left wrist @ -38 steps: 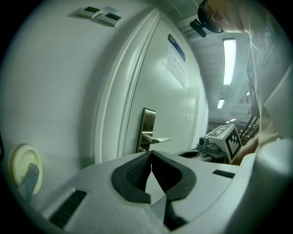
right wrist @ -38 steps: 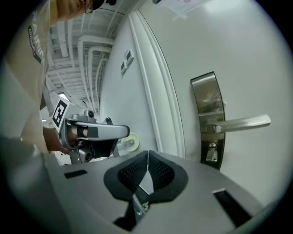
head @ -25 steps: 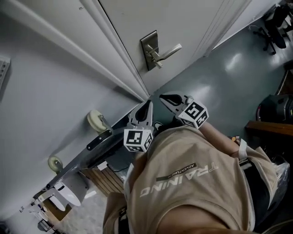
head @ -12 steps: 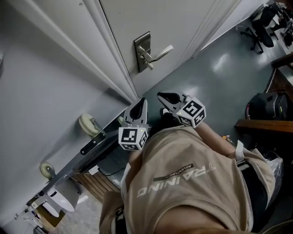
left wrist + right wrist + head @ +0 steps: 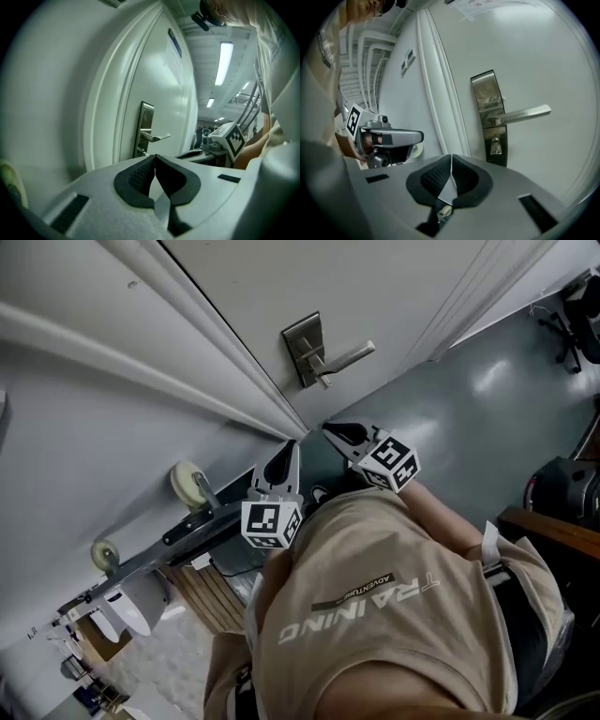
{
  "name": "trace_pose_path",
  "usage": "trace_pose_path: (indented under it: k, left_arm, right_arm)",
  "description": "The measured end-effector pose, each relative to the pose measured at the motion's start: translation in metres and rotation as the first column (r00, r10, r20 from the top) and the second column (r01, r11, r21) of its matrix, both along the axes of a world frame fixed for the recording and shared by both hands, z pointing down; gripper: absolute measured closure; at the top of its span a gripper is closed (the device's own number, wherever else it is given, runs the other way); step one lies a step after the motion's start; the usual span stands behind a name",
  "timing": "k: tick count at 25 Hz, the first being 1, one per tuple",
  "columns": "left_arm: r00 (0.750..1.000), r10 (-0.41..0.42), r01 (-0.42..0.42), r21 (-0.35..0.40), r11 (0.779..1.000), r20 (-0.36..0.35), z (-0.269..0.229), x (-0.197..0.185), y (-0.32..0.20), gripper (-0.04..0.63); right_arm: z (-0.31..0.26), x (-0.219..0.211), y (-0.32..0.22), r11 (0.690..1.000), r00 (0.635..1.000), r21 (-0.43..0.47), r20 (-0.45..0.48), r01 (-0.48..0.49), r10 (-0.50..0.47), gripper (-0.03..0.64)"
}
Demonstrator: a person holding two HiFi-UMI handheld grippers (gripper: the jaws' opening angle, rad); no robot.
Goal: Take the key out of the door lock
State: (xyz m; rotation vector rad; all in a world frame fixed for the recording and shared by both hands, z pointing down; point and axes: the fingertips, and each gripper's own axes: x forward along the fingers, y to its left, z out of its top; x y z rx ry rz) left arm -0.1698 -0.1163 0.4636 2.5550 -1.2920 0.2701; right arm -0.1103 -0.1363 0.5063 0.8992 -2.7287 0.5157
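**Both grippers clenched and empty, key in the lock**

The key (image 5: 495, 146) sits in the keyhole near the bottom of the steel plate (image 5: 489, 117), just under the lever (image 5: 526, 114), on a pale door (image 5: 543, 56). In the head view a small stub under the lever is probably the same key (image 5: 322, 382), though it is too small there to be sure.

The right gripper (image 5: 451, 158) has its jaws pressed together at the tips, with nothing between the black pads. It points towards the door, and the plate lies ahead of it and a little to the right, well apart from the tips. From above, the right gripper (image 5: 335, 434) hangs below the plate (image 5: 305, 349), clear of the lever (image 5: 345, 358).

The left gripper (image 5: 154, 158) is likewise clenched, tip on tip and empty. It is aimed along the door frame, with the plate (image 5: 144, 127) further off. In the head view the left gripper (image 5: 288, 452) is beside the right one, near the foot of the door (image 5: 394, 287), and neither touches it.

Each gripper shows in the other's view: the right one (image 5: 224, 139) to the left gripper's right, the left one (image 5: 389, 138) to the right gripper's left. A person's tan shirt (image 5: 394, 615) fills the lower part of the head view.
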Motion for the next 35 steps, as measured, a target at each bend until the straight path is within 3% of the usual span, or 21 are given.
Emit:
trace_pose_path:
  k: [3, 10, 15, 19, 26, 35]
  left_arm:
    - [0.999, -0.03, 0.03, 0.001, 1.0, 0.026, 0.001, 0.009, -0.013, 0.586]
    - [0.997, -0.066, 0.066, 0.001, 0.998, 0.04, 0.015, 0.046, -0.034, 0.586]
    - [0.994, -0.085, 0.088, -0.034, 0.996, 0.066, 0.02, 0.047, -0.036, 0.586]
    - [0.989, -0.129, 0.133, -0.053, 0.99, 0.067, 0.024, 0.041, -0.047, 0.586]
    - [0.987, -0.144, 0.15, -0.079, 0.986, 0.076, 0.032, 0.04, -0.057, 0.586]
    - [0.989, -0.132, 0.137, -0.097, 0.986, 0.059, 0.036, 0.047, -0.074, 0.586]
  right_arm:
    - [0.001, 0.013, -0.02, 1.0, 1.0, 0.012, -0.003, 0.012, -0.012, 0.601]
    - [0.012, 0.028, -0.042, 0.975, 0.98, 0.165, -0.152, 0.151, -0.127, 0.601]
    - [0.019, 0.034, -0.061, 0.993, 0.995, 0.068, -0.043, 0.096, -0.093, 0.601]
    - [0.032, 0.038, -0.082, 0.997, 0.996, 0.043, -0.062, 0.061, -0.058, 0.601]
    - [0.04, 0.031, -0.096, 0.998, 0.999, -0.048, 0.037, 0.036, -0.034, 0.6]
    - [0.045, 0.03, -0.098, 0.953, 0.96, -0.297, 0.279, 0.054, 0.032, 0.594]
